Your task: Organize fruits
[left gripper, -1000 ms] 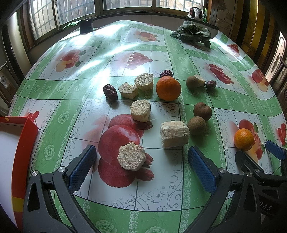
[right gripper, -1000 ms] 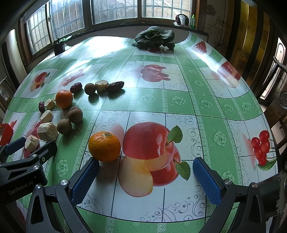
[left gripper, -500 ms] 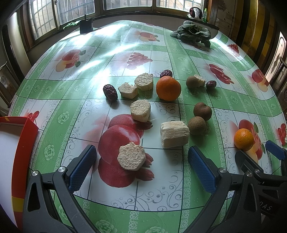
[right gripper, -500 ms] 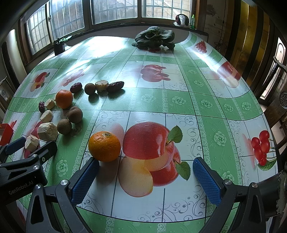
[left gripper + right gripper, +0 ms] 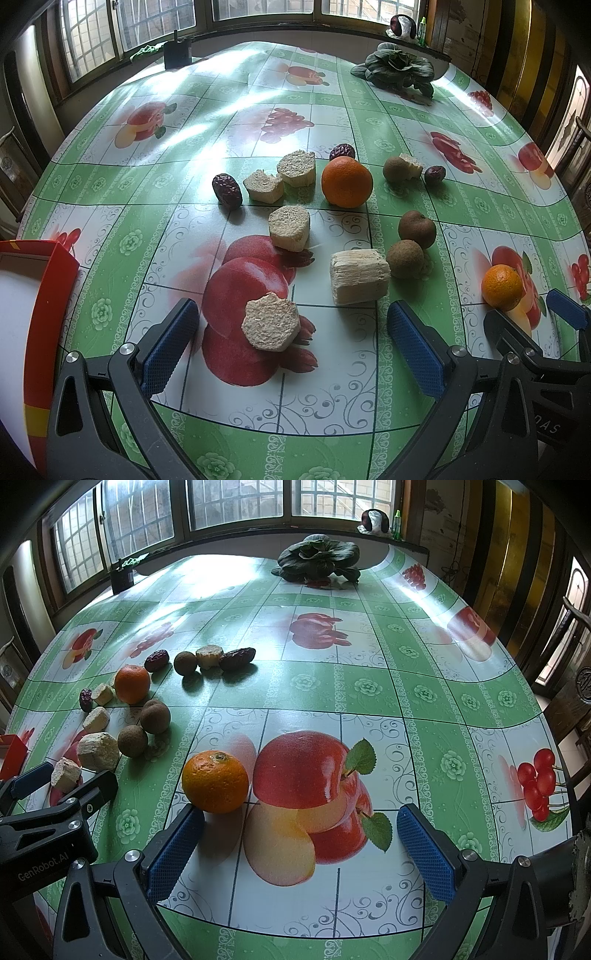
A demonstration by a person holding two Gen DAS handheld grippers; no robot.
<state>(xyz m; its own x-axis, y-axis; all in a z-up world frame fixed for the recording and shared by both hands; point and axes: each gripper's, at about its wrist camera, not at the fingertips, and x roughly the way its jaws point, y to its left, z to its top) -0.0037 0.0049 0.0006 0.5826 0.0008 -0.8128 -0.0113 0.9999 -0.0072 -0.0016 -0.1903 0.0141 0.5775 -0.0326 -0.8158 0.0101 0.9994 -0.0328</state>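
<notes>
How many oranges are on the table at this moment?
2. The larger orange sits mid-table among the pale cake pieces; the smaller orange lies apart, just ahead of the right gripper's left finger. None appears hidden.

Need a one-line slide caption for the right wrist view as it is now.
Open right gripper low over the fruit-print tablecloth, an orange just ahead of its left finger.

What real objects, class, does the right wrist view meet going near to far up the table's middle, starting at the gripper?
Right hand-held gripper → nearest orange → long dark date → leafy green vegetable.
</notes>
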